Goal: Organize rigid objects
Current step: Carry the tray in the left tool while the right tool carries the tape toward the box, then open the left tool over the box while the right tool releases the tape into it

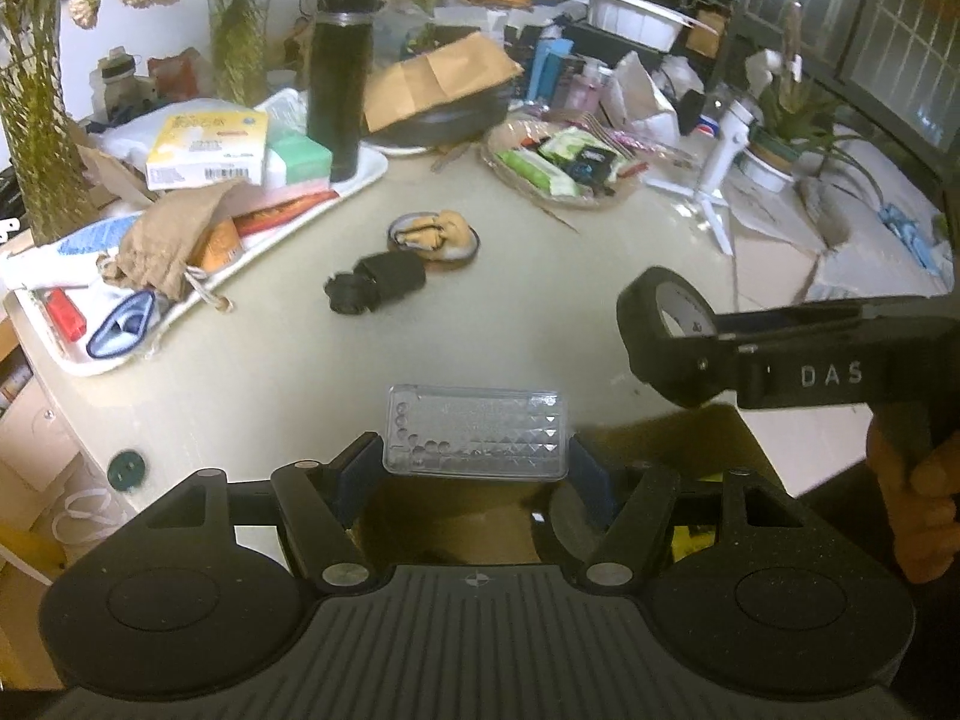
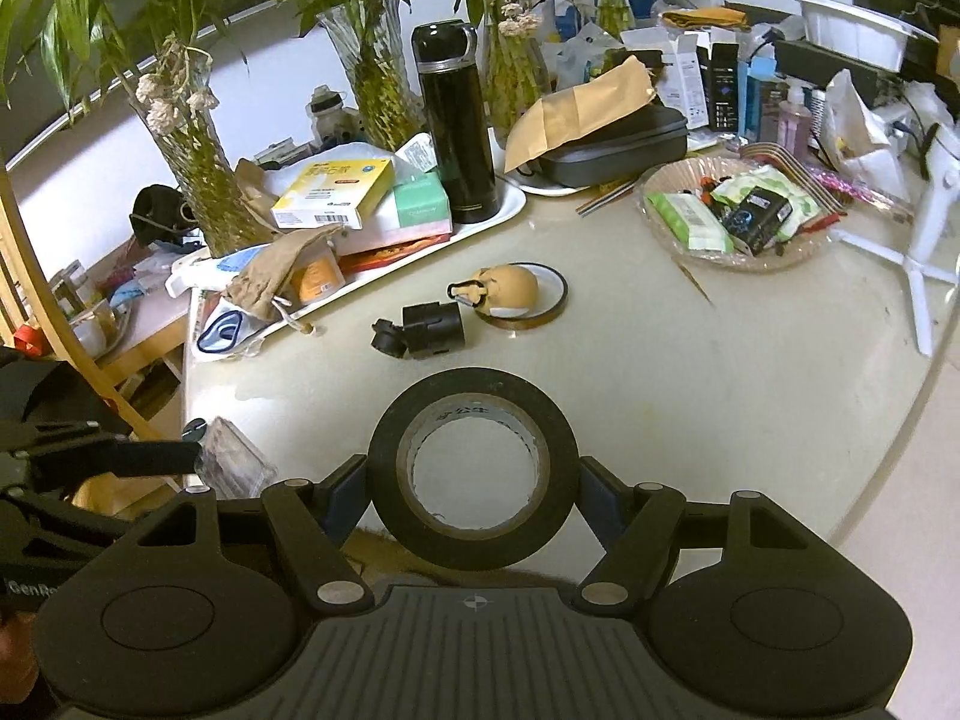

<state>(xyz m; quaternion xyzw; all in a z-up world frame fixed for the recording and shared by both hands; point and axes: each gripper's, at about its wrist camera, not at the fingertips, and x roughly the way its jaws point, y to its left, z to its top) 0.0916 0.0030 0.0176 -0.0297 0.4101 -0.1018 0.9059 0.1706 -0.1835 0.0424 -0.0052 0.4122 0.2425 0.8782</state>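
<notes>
The left gripper (image 1: 475,468) clamps a clear, rectangular plastic case (image 1: 476,433) with a faceted, studded face, held above the near edge of the smooth cream table (image 1: 540,312). The right gripper (image 2: 474,498) pinches a matte black tape roll (image 2: 473,469) by its sides, its pale cardboard core facing up. Farther out on the table lie a black cylindrical part (image 2: 427,322) and a thin amber ring (image 2: 528,300).
</notes>
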